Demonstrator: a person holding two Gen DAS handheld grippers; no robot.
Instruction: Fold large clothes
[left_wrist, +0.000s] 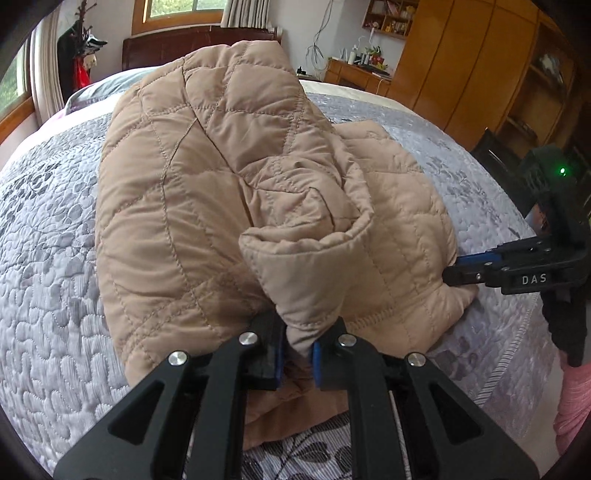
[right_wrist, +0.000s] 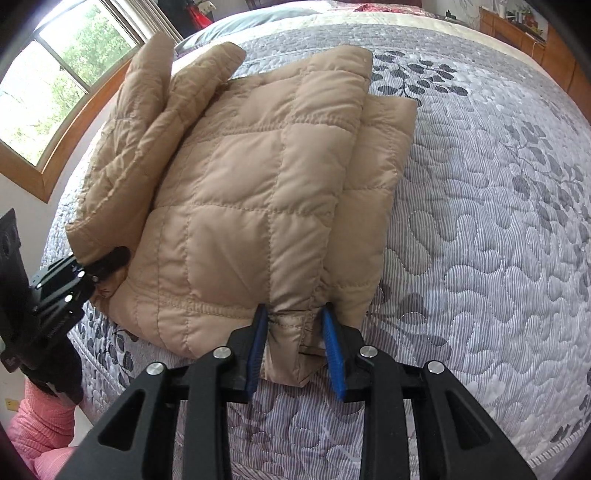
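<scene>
I have both grippers clamped on the tan quilted jacket (right_wrist: 258, 192): left gripper (left_wrist: 298, 350) pinching a sleeve cuff (left_wrist: 306, 273), right gripper (right_wrist: 295, 347) anchoring the near hem on the bedspread (right_wrist: 480, 258).

Tan quilted jacket (right_wrist: 258, 192), puffy, partly folded, sleeve doubled over top, lying on bed

Tan quilted jacket (right_wrist: 258, 192) lies on grey quilted bed (right_wrist: 480, 258).

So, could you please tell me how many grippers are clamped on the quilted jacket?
2: the left gripper pinches a raised fold, the right gripper grips the near edge of the tan quilted jacket.
</scene>
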